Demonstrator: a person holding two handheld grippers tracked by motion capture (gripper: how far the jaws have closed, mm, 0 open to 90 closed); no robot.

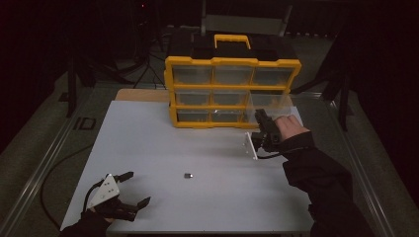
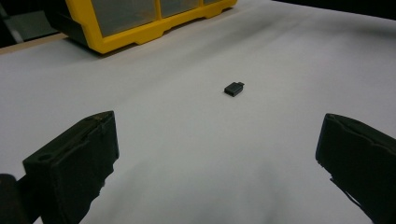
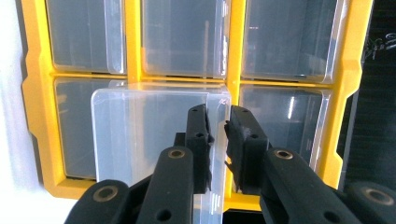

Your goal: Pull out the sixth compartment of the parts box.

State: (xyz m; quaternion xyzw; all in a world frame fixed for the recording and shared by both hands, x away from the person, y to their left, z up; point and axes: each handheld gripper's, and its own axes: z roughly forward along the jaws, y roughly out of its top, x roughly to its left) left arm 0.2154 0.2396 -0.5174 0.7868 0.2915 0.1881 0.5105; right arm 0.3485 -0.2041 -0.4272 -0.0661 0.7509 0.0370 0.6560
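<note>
A yellow organizer (image 1: pixel 232 61) with clear drawers stands upright at the back of the white table (image 1: pixel 163 148). My right gripper (image 1: pixel 263 118) is shut on a wall of a clear plastic drawer (image 1: pixel 271 102), held just in front of the organizer's right-hand column. In the right gripper view, the right gripper (image 3: pixel 218 135) pinches the thin edge of the drawer (image 3: pixel 149 135) before the organizer's yellow frame (image 3: pixel 236 56). A small black part (image 1: pixel 188 175) lies on the table's middle. My left gripper (image 1: pixel 140 187) rests open at the front left. In its own view the left gripper (image 2: pixel 217 126) points at the small black part (image 2: pixel 233 88).
The organizer's yellow handle (image 1: pixel 231 39) sticks up at the back. A strip of wooden board (image 1: pixel 141 95) shows behind the white table's left rear. Dark floor, stands and cables surround the table. The organizer's lower corner (image 2: pixel 140 35) is at the top left of the left gripper view.
</note>
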